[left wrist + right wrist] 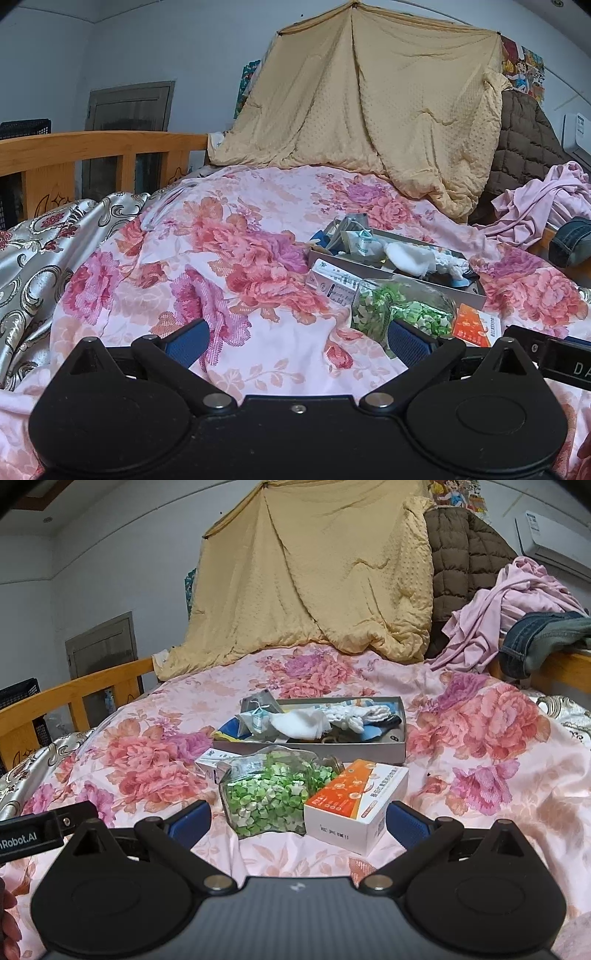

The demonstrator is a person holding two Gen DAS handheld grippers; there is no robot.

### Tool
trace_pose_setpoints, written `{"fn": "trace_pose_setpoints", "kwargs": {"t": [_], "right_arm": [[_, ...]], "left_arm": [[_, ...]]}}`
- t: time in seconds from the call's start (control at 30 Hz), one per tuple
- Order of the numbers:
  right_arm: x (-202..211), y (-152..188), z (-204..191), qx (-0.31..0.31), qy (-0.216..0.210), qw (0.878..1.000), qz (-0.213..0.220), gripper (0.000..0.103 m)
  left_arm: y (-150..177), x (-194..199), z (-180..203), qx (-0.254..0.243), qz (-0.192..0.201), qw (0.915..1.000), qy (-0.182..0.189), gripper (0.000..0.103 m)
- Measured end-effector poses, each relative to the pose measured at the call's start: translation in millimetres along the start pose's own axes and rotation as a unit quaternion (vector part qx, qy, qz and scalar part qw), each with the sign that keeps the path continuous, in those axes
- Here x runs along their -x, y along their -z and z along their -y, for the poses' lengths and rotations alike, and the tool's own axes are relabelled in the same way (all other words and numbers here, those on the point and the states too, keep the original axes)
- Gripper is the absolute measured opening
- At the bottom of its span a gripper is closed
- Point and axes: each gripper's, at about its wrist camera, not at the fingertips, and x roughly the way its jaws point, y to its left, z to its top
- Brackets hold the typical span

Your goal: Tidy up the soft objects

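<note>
A grey shallow box [310,746] lies on the pink floral quilt [147,738]. It holds white cloth [301,723], a white knitted piece [364,713] and other soft items. The box also shows in the left wrist view [406,275]. In front of it lie a clear bag of green and white pieces [269,794], an orange and white carton [356,805] and a small white carton [212,760]. My right gripper [297,823] is open and empty just before the bag and carton. My left gripper [295,343] is open and empty over the quilt, left of the bag [402,310].
A tan blanket [314,576] hangs behind the bed. A brown quilted coat [465,554], pink garments [502,605] and jeans [543,638] pile at the right. A wooden bed rail [92,147] and silver brocade cover [33,258] are at the left.
</note>
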Motion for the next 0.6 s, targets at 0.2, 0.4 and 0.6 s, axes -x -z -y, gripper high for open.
{"fn": "trace_pose_setpoints", "kwargs": {"t": [0.2,0.4,0.6], "right_arm": [[-5,2,2,-0.005,0.011,1.000,0.003,0.103],[-9,4,3,-0.011,0.006,1.000,-0.009,0.103],[-11,5,4,-0.014,0.015,1.000,0.000,0.103]], "left_arm": [[1,-6,-2,0.002,0.005,1.0000,0.002,0.102],[6,-12,3,-0.011,0.013,0.9998,0.007,0.102],[8,-15,4,-0.015,0.013,0.9998,0.010,0.102]]}}
